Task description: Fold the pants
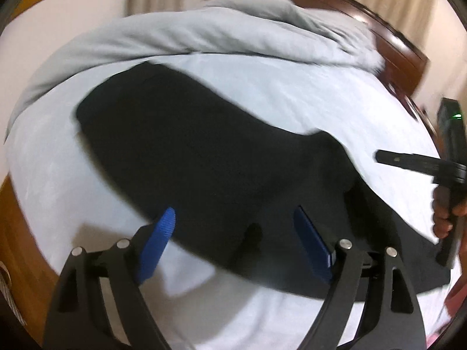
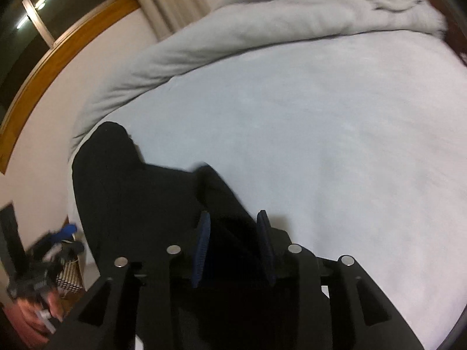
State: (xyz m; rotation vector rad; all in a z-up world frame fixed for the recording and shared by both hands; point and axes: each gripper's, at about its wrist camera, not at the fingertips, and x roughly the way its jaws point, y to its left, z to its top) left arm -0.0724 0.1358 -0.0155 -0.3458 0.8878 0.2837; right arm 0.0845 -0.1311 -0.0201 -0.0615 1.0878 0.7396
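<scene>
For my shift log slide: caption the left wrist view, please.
Open left gripper hovers over black pants spread on the pale sheet, grey blanket bunched behind.

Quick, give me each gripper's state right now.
Left gripper: open, holding nothing, hovering over the black pants.
Right gripper: partly open; black fabric lies between its fingers, but a grip cannot be told.

Bed [image 1: 335, 108] with pale blue sheet, black pants [image 1: 204, 157] lying flat on it, grey blanket [image 1: 204, 29] bunched along far edge
</scene>
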